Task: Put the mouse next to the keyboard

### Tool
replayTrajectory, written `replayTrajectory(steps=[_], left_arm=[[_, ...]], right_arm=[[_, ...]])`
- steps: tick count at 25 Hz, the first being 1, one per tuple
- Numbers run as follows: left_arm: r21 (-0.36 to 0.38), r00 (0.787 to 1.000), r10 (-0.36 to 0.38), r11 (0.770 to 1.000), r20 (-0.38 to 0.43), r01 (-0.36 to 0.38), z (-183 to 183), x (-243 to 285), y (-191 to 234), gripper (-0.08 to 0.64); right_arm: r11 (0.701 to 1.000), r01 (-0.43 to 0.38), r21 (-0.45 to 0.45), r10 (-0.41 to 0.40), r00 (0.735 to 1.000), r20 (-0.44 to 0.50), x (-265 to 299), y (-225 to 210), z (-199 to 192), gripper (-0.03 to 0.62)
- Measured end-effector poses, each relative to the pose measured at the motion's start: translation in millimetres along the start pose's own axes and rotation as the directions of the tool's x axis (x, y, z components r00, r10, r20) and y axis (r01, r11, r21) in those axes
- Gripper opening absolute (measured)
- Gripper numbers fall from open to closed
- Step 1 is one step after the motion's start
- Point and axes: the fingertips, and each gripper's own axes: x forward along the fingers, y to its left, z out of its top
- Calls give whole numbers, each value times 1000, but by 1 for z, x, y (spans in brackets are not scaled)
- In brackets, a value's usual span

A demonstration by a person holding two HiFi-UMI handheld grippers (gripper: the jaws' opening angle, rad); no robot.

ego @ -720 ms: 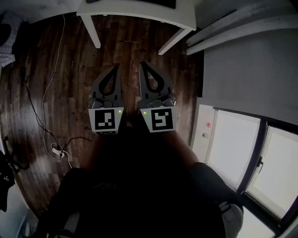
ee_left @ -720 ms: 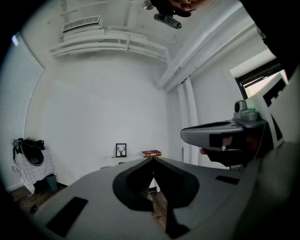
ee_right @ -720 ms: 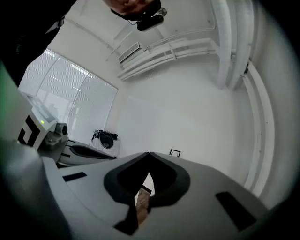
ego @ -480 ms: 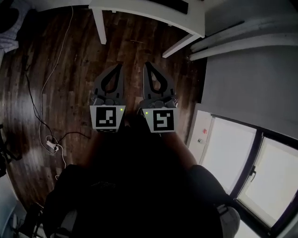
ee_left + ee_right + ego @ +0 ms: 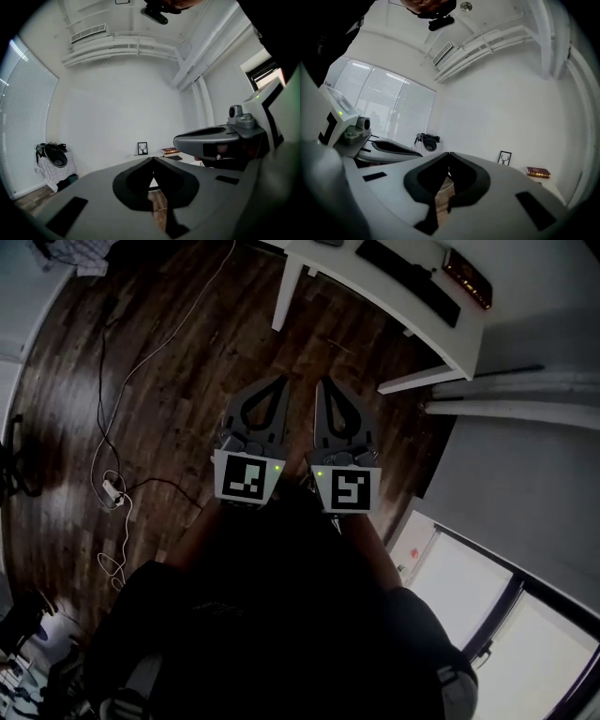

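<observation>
A: Grippers?
B: I'm holding the left gripper [image 5: 279, 382] and right gripper [image 5: 324, 383] level over the floor [image 5: 169, 381], both pinched closed on nothing. The keyboard [image 5: 408, 279] is lying on the desk [image 5: 375, 292]; I'm not spotting the mouse.
A: Risk?
B: Arriving with jaws closed, I'm likely knocking it away.

Home office or spare room, domestic look. Head view: dark wood plank floor [image 5: 187, 381]. White desk [image 5: 375, 287] at 1 o'clock with a black keyboard [image 5: 408, 282] on it. Power strip [image 5: 112, 489] lying on the floor at 9 o'clock, big window [image 5: 525, 643] at 4 o'clock. Left gripper view: plain white walls, small framed deer picture [image 5: 142, 148] and a red book [image 5: 169, 151] at centre. Slatted blinds [image 5: 23, 117] at 9 o'clock, checked cloth [image 5: 47, 168] draped at 8 o'clock, ceiling vent [image 5: 89, 33] at 11 o'clock.
</observation>
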Motion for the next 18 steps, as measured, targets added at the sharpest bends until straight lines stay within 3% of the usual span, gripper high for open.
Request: replayTrajectory(steps=[4, 10, 18], left_arm=[[5, 993, 106, 994, -49, -105, -13, -31, 45, 3], [-3, 981, 185, 983, -60, -186, -26, -71, 93, 3], [1, 955, 273, 962, -114, -275, -42, -54, 128, 3]], right_arm=[[992, -113, 50, 112, 993, 22, 31, 48, 4, 21], [977, -206, 54, 204, 979, 26, 56, 109, 2, 21], [965, -258, 49, 256, 966, 44, 99, 94, -4, 21]])
